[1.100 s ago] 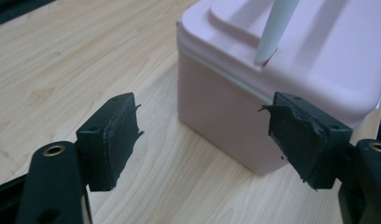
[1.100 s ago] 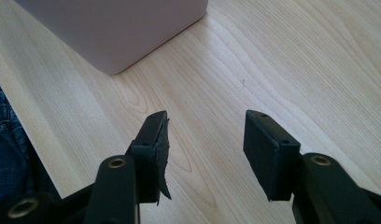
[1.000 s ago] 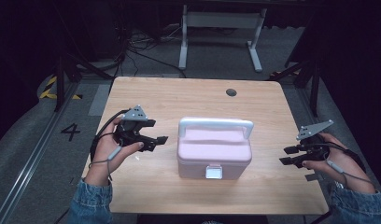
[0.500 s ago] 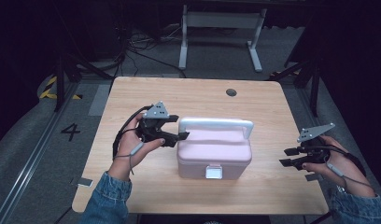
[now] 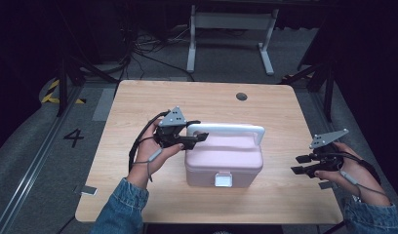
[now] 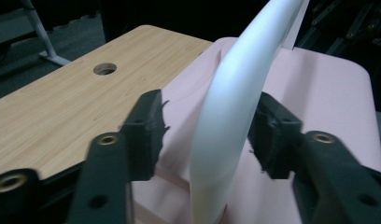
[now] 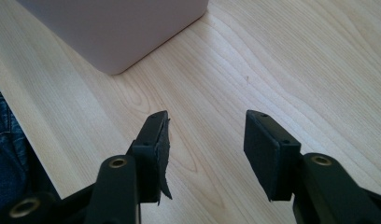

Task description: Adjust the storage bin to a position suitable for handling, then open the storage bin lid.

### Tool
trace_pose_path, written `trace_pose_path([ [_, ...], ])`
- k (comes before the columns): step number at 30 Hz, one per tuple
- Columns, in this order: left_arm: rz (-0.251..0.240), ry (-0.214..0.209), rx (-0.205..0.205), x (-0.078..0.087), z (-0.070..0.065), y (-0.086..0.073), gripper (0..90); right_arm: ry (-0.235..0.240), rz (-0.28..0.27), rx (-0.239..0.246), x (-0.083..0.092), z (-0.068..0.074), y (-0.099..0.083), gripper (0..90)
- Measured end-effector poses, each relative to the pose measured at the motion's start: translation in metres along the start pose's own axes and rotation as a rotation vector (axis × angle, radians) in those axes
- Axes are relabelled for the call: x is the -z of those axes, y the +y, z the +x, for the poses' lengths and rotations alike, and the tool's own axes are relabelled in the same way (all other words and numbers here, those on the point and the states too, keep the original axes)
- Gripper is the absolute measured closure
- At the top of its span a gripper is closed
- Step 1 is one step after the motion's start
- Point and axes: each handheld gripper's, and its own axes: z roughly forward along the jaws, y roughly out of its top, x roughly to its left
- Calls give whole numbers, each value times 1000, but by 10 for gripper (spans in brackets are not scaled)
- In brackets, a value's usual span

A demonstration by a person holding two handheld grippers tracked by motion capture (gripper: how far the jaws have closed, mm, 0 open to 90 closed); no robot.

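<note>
A pink lidded box point(image 5: 226, 163) with a white front latch point(image 5: 223, 180) sits mid-table. Its white carry handle point(image 5: 226, 129) stands upright over the lid. My left gripper point(image 5: 203, 138) is open at the handle's left end, its jaws straddling the white handle point(image 6: 235, 107) with a gap on each side, over the pink lid point(image 6: 319, 88). My right gripper point(image 5: 300, 165) is open and empty, hovering low over the table right of the box; a corner of the box point(image 7: 118, 28) lies ahead of it point(image 7: 205, 140).
The wooden table point(image 5: 138, 195) has a round cable hole point(image 5: 241, 96) near its far edge. A white metal stand point(image 5: 226, 29) and cables are on the floor beyond. A floor marking "4" point(image 5: 73, 137) lies to the left.
My left gripper moved right from beside the box to the handle's left end, jaws now around it. The right gripper has stayed put.
</note>
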Motion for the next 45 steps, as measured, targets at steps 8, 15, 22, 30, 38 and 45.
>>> trace_pose_path([
  [8, -20, -7, 27, 2, -2, 2, 737, -3, 2, 5, -2, 0, 1, 514],
  [15, -13, -12, 53, 2, -3, 4, 805, -7, 3, 13, -3, 0, 2, 514],
  [22, 5, -21, 75, 3, -4, 8, 804, -8, -2, 8, -3, 0, 1, 515],
  [30, -4, -19, 72, 3, -1, 14, 806, -13, -9, 8, -2, 0, -1, 530],
  [38, -33, -20, 92, 1, 12, 24, 820, -5, -83, 11, 8, 2, -2, 554],
  [45, -42, -22, 115, 0, 22, 30, 819, 21, -143, 12, 9, 7, 5, 574],
])
